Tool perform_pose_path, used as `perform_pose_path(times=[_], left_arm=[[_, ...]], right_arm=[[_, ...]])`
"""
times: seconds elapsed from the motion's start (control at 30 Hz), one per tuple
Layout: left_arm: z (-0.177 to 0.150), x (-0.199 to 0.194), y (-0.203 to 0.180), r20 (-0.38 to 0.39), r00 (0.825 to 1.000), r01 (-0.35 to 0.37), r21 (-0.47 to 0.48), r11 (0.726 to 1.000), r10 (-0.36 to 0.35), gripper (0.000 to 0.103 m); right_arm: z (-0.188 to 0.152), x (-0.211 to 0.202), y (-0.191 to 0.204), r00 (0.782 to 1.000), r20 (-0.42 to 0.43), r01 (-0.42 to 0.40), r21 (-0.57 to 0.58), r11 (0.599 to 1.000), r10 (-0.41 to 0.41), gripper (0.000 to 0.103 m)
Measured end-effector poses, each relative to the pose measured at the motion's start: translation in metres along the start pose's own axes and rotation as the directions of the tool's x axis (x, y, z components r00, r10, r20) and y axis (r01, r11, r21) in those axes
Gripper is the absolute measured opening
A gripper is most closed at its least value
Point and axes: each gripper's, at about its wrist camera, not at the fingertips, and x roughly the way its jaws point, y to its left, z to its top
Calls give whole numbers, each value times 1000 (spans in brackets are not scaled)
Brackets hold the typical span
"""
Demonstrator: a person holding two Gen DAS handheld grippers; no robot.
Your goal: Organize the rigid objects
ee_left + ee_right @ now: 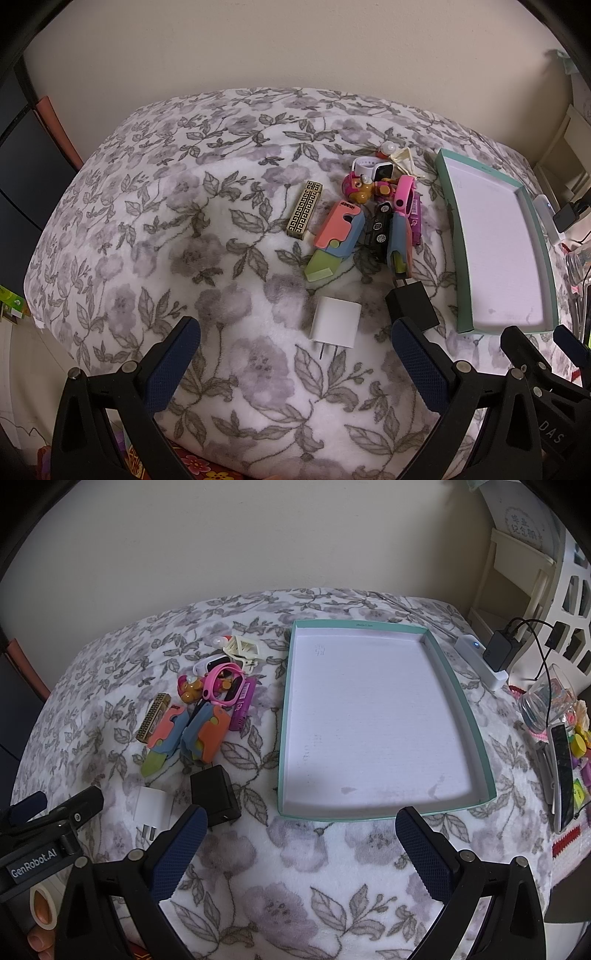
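A pile of small rigid things lies on a floral blanket: a white charger [335, 322], a black charger [412, 304], two pink-blue-green toy knives [334, 236], a gold patterned box [305, 210], a black toy car [378, 229], a pink watch [402, 195] and a toy figure [356, 188]. An empty teal-rimmed tray [283, 716] lies to their right. My left gripper [295, 341] is open just before the white charger. My right gripper [299, 830] is open and empty at the tray's near edge. The chargers also show in the right wrist view: white [153, 805], black [214, 794].
A white power strip [480, 661] with a black adapter [500, 651], a glass jar [546, 701] and a remote [561, 775] crowd the right side. A white shelf [517, 572] stands at the back right. The blanket's left edge drops off near dark furniture [22, 184].
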Motion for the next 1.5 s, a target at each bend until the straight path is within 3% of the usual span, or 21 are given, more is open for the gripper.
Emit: perform_pose_path(times=[0.3,0.53,0.7,0.83,0.97,1.17,1.3,1.5], left_arm=[[1,0,0,-2,1000,4,-4,1000,-4,103],[7,15,1,-44,999,29,-30,999,-30,103],[14,37,-2,-92,996,4,-39,999,-8,101],[16,54,2,-145,989,24,-75,997,-35,99],[17,69,2,-188,978,69,-107,992,-89,99],[18,84,-4,-220,973,51,-80,995,-67,98],[19,95,-8,-263,962,59,-72,996,-76,84],[18,110,-12,-303,949,65,-65,996,-81,77]], right_arm=[[0,0,1,1000,0,-6,0,1000,6,103],[4,8,15,997,9,-76,-48,996,76,102],[7,24,27,991,-32,-131,-84,988,128,90],[7,40,34,983,-79,-171,-90,981,165,83],[3,50,48,980,-103,-183,-150,972,169,76],[-1,67,65,977,-139,-189,-201,961,163,68],[-2,78,69,973,-160,-199,-198,960,168,62],[-3,93,76,971,-184,-189,-201,961,152,56]])
